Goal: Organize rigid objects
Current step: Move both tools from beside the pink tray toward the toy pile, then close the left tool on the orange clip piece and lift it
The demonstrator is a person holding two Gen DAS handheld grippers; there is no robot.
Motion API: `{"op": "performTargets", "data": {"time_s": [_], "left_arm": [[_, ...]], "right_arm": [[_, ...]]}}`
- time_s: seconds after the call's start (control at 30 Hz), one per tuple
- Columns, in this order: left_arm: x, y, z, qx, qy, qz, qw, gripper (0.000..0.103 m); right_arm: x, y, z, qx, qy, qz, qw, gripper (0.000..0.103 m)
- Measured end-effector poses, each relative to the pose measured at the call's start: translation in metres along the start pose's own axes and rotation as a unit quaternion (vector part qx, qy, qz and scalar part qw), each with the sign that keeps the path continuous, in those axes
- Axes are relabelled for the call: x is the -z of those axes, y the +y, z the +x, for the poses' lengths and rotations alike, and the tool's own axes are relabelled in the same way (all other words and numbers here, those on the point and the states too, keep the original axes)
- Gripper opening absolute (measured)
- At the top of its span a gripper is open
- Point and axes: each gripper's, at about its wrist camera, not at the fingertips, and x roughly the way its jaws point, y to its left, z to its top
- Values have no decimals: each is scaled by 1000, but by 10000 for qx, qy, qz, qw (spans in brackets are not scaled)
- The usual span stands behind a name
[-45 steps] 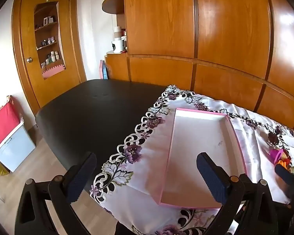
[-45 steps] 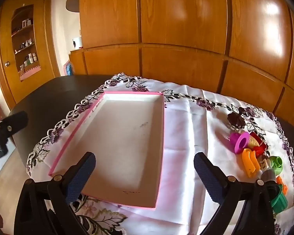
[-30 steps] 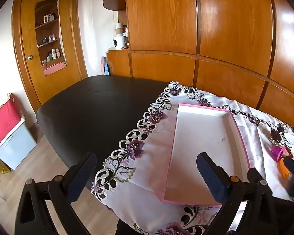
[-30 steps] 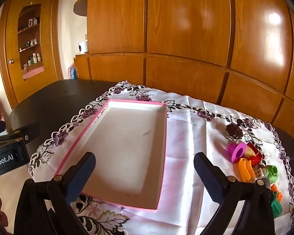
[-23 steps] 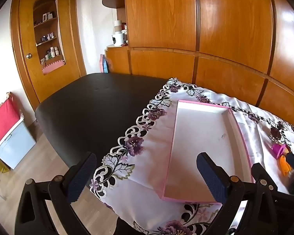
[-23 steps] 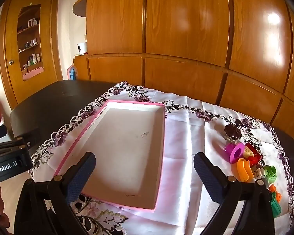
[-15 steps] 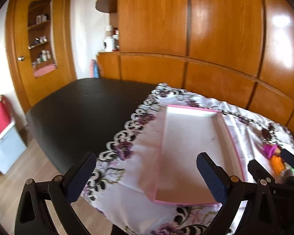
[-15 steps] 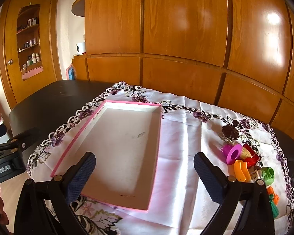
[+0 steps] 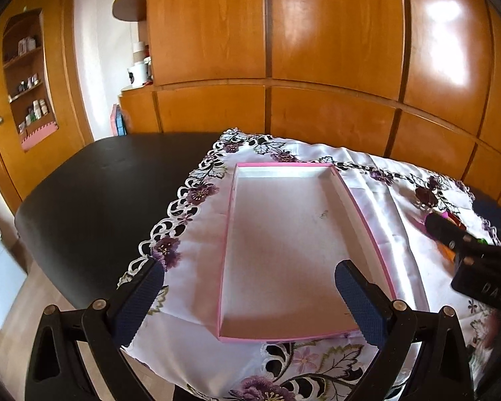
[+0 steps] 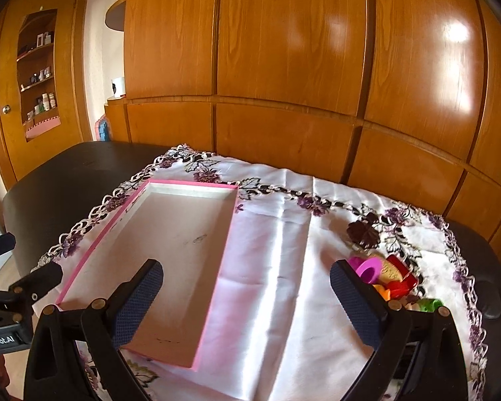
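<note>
Pink tray (image 9: 295, 250) is the landmark here: shallow cardboard box w/ pink rim, sitting on a white embroidered cloth (image 10: 284, 250) that covers the right part of a black table (image 9: 93, 183). Nothing inside the tray afaict except a small scuff mark.

Left gripper (image 9: 248, 300) hangs over the tray's near end, jaws spread wide apart, nothing between them. Its left pad is out past the tray's left rim, above the cloth's lace edge, and the right pad is above the tray's right wall.

Right gripper (image 10: 247, 300) is also wide apart and holding nothing. One pad is over the tray's near right corner, the other is way off to the right of the tray.

The toys (image 10: 389, 280) (purple ring, red piece, orange bits, something green) are piled on the cloth well to the right of the tray, just past the right gripper's right pad. Some are hidden behind that finger, so can't tell exact shapes.

Wood panel wall (image 10: 284, 67) behind the tray.
</note>
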Motion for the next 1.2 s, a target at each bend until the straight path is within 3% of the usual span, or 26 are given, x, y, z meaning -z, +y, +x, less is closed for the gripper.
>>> {"op": "performTargets", "data": {"time_s": [0.37,0.67,0.8,1.0,1.2], "left_arm": [[0,-21,1,169,-22,404,9990,103],[1,-41,8,453,131,617,9970,103],[1,-53,9,555,160,757,9955,103],[-8,-71,11,1218,213,760,9894,103],[-22,-114,27,1853,439,1049,9761,103]], "right_arm": [[0,-57,-3,257,61,167,9995,102],[-2,-139,-5,952,-27,572,9938,102],[12,-180,3,1148,96,1314,9846,102],[20,-219,2,671,-30,2433,9676,103],[32,-247,-6,500,-150,3357,9405,103]]}}
